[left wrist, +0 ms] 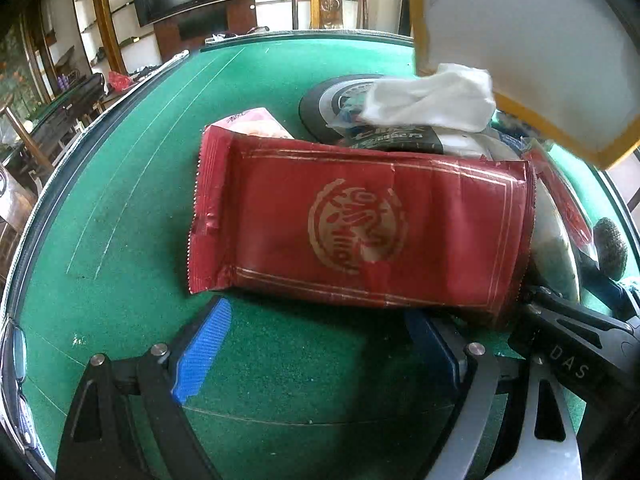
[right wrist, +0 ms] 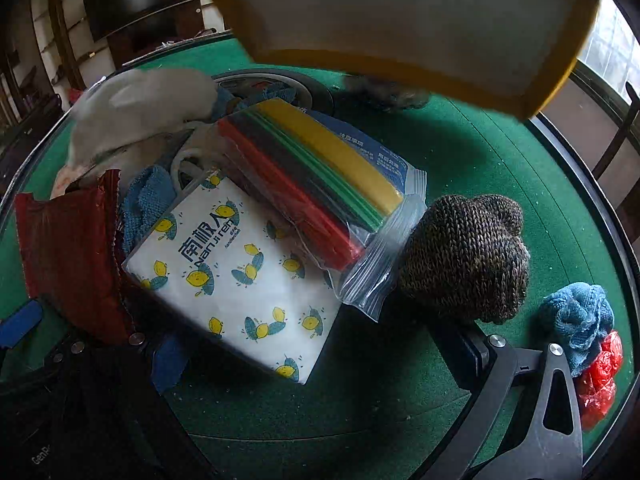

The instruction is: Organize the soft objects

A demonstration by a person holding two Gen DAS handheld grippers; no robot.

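The red packet (left wrist: 360, 236) lies on the table (left wrist: 120, 200) just ahead of the spread, empty left gripper (left wrist: 316, 344), its long axis across the jaws. The right gripper (right wrist: 320, 360), also spread, faces the lemon-print pack (right wrist: 240, 280).

The left gripper (left wrist: 316, 344) hangs with jaws wide apart over the green table (left wrist: 132, 184). Just ahead of its fingertips lies a red pack (left wrist: 360, 228), flat; beyond that a white cloth (left wrist: 432, 98) tops a heap, beneath a white yellow-edged sheet (left wrist: 532, 40)
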